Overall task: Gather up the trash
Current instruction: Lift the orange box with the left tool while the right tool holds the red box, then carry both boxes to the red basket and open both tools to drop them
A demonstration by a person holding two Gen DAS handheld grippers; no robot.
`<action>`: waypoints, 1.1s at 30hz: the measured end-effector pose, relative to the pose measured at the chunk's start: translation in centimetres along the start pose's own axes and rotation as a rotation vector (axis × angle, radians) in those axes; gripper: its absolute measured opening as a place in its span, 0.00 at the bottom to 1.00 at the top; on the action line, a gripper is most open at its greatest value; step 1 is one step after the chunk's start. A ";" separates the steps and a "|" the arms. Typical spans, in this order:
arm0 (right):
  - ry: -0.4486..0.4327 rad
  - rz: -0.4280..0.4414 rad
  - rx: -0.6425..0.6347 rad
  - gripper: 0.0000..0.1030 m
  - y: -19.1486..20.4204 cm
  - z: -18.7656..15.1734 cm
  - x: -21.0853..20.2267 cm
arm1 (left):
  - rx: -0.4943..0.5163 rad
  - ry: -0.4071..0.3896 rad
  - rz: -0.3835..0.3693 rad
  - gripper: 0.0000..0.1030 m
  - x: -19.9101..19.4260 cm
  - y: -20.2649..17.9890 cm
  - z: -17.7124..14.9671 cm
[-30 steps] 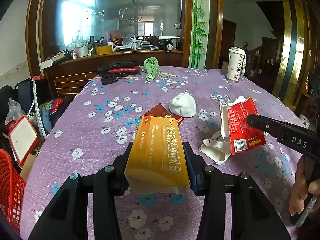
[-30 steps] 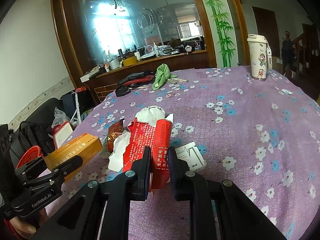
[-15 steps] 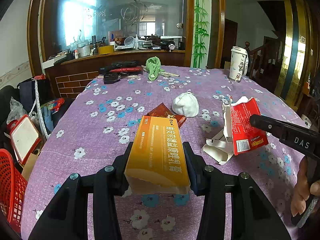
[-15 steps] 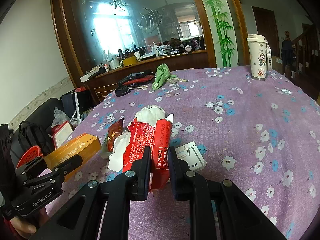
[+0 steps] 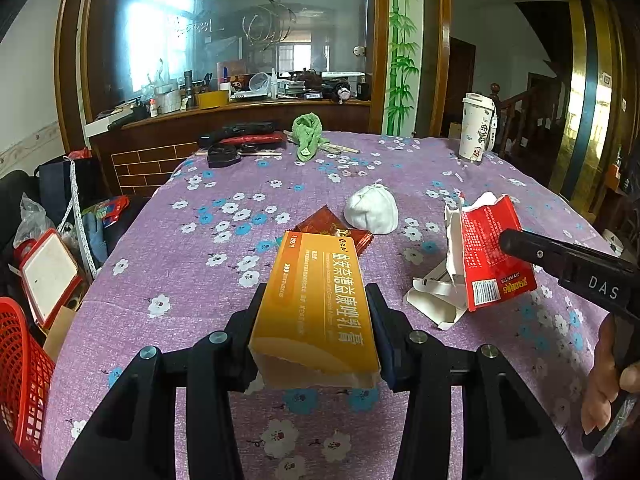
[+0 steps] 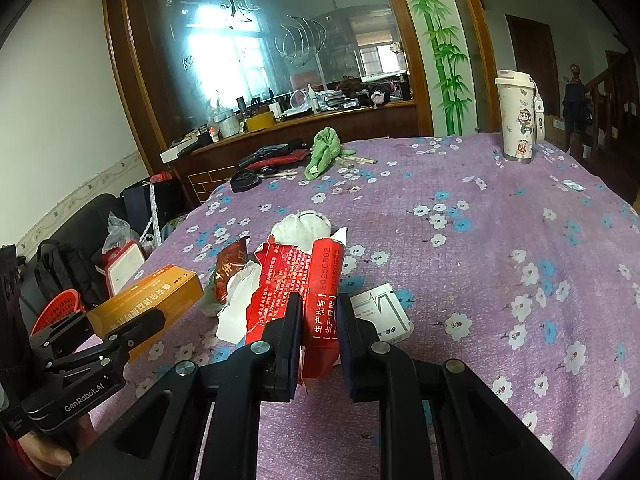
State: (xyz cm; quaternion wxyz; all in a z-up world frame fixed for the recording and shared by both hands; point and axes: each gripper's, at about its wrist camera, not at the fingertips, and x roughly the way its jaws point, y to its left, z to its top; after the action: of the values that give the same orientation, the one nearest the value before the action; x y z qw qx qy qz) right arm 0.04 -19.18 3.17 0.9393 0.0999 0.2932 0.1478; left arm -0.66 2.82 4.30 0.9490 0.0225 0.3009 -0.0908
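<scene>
The left gripper [image 5: 316, 320] clamps the long orange cardboard carton [image 5: 316, 296] by its sides, lifted for carrying toward the red mesh basket [image 5: 20, 376], probably the bin; the right gripper [image 6: 318, 334] pinches the torn red paper packet [image 6: 308, 280], raised farther from that basket; the white crumpled wad [image 5: 372, 214] lies beyond.

- Left gripper [image 5: 316, 320] fills the lower centre of its own view, both black fingers [image 5: 248, 320] pressed flat against the sides of the orange box [image 5: 316, 300].
- Right gripper [image 6: 318, 328] sits low and central in its view, jaws nearly together, pinching the torn red packet [image 6: 308, 292].
- A bare hand [image 5: 608, 384] at the lower right edge grips the right gripper's handle.
</scene>
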 end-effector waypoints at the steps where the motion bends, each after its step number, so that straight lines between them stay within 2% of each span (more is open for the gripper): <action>1: -0.001 -0.002 0.000 0.17 0.0 0.0 0.0 | -0.001 -0.001 -0.001 0.43 0.0 0.1 0.0; 12: -0.024 -0.008 0.001 0.17 0.2 0.0 -0.5 | -0.032 -0.041 -0.004 0.43 -0.8 0.5 0.4; 17: -0.020 -0.040 0.017 0.17 -0.1 0.1 -0.5 | -0.043 -0.034 0.005 0.43 -0.7 0.6 0.4; 20: 0.001 -0.019 0.064 0.17 -0.1 0.2 -1.0 | -0.056 -0.019 0.003 0.43 -1.2 1.0 0.4; 24: 0.017 -0.030 0.042 0.17 1.5 -0.1 -2.5 | -0.055 -0.025 0.003 0.43 -3.2 1.7 0.1; 28: 0.043 0.021 0.037 0.17 3.6 -0.5 -3.8 | -0.082 -0.034 -0.003 0.43 -5.7 3.2 -0.1; 33: 0.057 0.072 -0.030 0.17 8.6 -0.9 -4.4 | -0.122 -0.057 0.008 0.43 -9.5 6.4 -0.6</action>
State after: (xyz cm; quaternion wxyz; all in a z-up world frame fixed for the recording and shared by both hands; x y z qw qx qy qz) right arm -5.82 -12.55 7.11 0.9259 0.0920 0.3138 0.1889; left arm -7.42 10.70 9.14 0.9572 -0.0365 0.2787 -0.0689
